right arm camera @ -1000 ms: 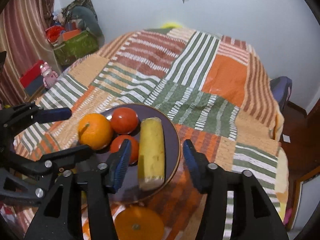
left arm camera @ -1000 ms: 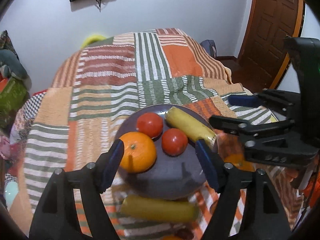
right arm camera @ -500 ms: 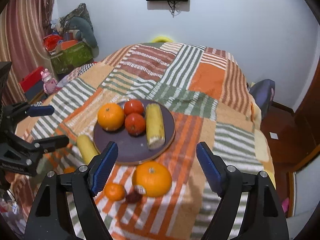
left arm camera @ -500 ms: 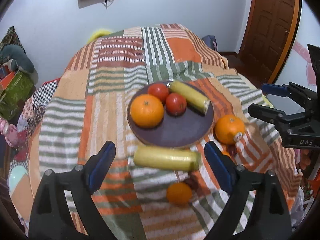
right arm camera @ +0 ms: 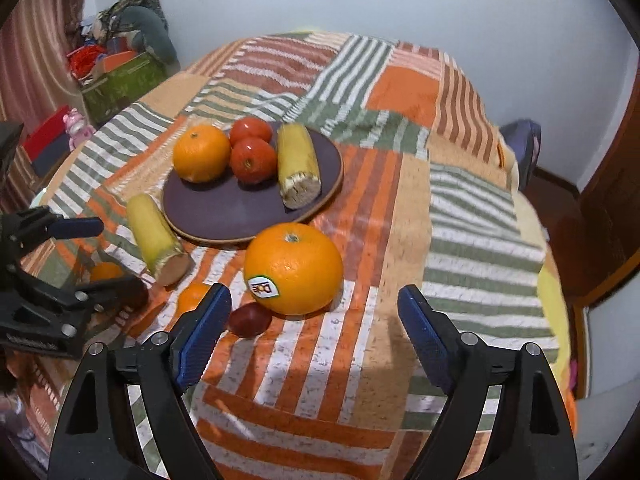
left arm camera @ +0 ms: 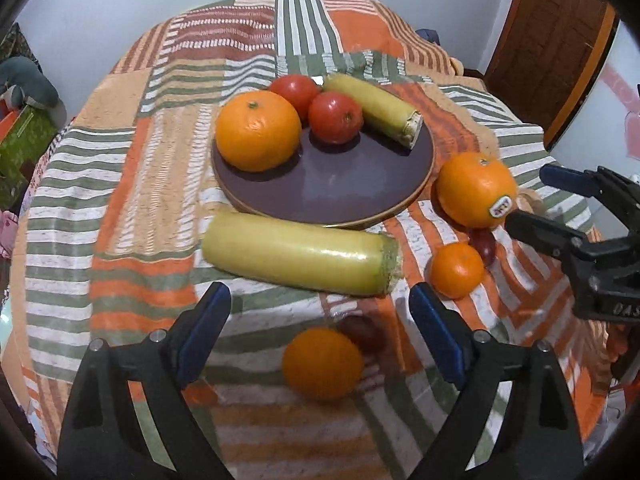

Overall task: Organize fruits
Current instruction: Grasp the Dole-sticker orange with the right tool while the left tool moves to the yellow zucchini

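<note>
A dark purple plate (left arm camera: 344,184) (right arm camera: 224,208) holds an orange (left arm camera: 258,130), two tomatoes (left arm camera: 335,117) and a yellow cob (left arm camera: 374,108). A second yellow cob (left arm camera: 300,254) (right arm camera: 154,234) lies in front of the plate. A large stickered orange (left arm camera: 476,189) (right arm camera: 294,268) lies right of the plate, with small oranges (left arm camera: 456,270) (left arm camera: 322,364) and dark red fruits (right arm camera: 249,319) nearby. My left gripper (left arm camera: 320,328) is open and empty, just before the loose cob. My right gripper (right arm camera: 314,326) is open and empty, just before the large orange.
A striped patchwork cloth (right arm camera: 460,216) covers the table. A wooden door (left arm camera: 560,36) stands at the right. Boxes and a stuffed toy (right arm camera: 132,44) sit on the floor at the far left, against a white wall.
Both grippers drew back from the plate, then moved in lower and closer. The left one now faces the loose cob, the right one the large orange. Both stayed open.
</note>
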Motion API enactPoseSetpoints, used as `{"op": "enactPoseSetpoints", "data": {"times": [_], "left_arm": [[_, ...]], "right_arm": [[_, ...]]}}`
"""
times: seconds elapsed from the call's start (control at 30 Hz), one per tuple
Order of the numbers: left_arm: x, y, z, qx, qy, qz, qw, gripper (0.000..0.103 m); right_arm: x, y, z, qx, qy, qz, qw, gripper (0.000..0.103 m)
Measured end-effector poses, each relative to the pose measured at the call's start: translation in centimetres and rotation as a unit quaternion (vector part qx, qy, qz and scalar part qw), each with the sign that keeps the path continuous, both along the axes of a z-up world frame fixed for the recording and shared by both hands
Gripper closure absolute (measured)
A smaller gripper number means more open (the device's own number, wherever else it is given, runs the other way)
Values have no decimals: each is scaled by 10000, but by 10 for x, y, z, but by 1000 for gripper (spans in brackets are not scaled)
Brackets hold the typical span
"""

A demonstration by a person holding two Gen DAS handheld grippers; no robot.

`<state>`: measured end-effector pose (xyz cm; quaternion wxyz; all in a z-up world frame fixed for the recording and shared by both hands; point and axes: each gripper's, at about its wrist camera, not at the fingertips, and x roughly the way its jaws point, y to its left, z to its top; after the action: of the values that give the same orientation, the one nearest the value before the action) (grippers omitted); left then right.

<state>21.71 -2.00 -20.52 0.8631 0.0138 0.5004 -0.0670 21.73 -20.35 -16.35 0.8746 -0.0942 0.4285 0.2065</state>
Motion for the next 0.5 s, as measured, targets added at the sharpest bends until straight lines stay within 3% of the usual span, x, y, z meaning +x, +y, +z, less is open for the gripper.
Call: {"op": "enactPoseSetpoints", "data": {"times": [0.27,0.33,0.4,0.47,0.5], "left_arm": [[18,6,-9,-48,96,132,9999,11],[18,10,-4,67,-8,26,10000,15],[16,17,5,117,-92,-97,9998,27],[15,24,13,43,-155,-161,9997,28],[12,28,17,31,-213,-169,9996,28]], "right_arm": [[16,12,-18,22,261,17,9997,20],[19,13,-21,98,305,8,9995,20],[22,14,-23,136,338,5,9993,20],[21,15,-24,145,317,56,9994,23],[20,15,-23,221,331,108,9991,28]]}}
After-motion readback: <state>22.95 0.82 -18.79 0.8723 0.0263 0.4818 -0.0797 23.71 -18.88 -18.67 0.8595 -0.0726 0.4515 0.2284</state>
